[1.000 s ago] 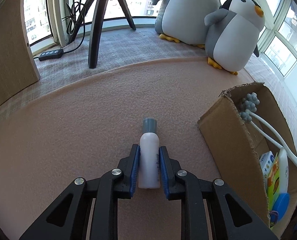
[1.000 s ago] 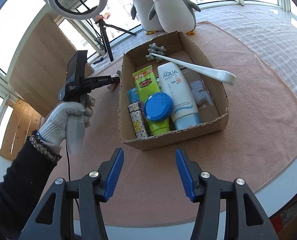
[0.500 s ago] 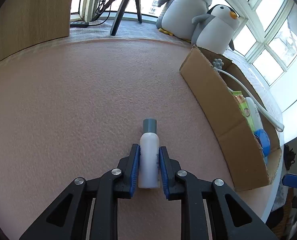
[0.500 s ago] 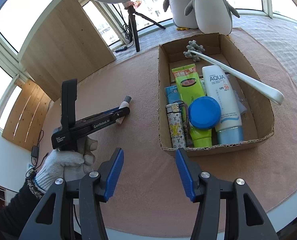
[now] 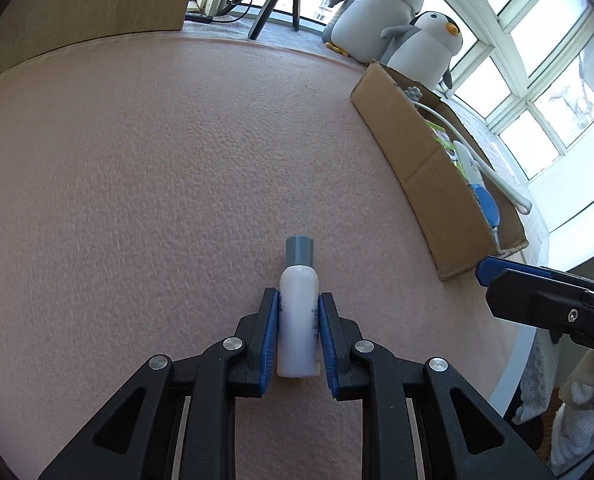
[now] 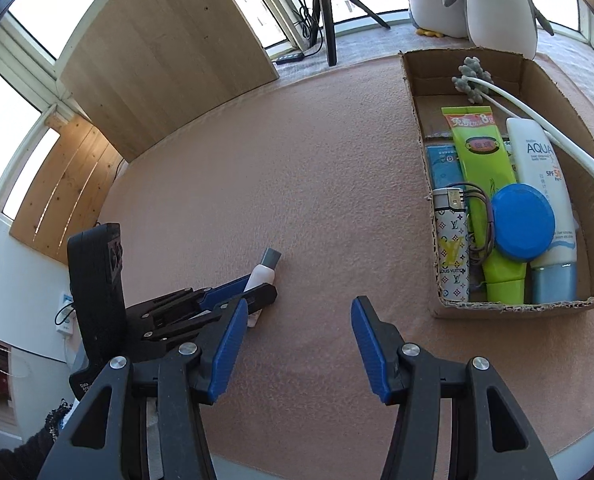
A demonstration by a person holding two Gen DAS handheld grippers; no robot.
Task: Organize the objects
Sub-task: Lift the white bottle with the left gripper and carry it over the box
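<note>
Since the picture from a moment before, the cardboard box [image 5: 437,184] is seen farther off to the right in the left wrist view, and the right gripper [image 5: 482,272] has come into that view at the right edge. The small white bottle [image 5: 299,328] with a grey cap is still clamped between the blue pads [image 5: 271,340] of the left gripper [image 5: 299,338]. It is held low over the pink mat [image 5: 157,200], lying flat, cap pointing away; whether the mat is touched cannot be told. The right gripper's fingers are spread wide apart with nothing between them, above the mat near the table's front edge.

Inside the box [image 6: 417,92] a green tube [image 6: 485,184], a white sunscreen tube [image 6: 545,176], a round blue lid [image 6: 523,222], a patterned lighter [image 6: 451,244], a blue packet [image 6: 441,164], a grey fuzzy thing [image 6: 473,76] and a long white spoon [image 6: 537,120] are seen. Two toy penguins [image 5: 425,48] are stood behind it.
</note>
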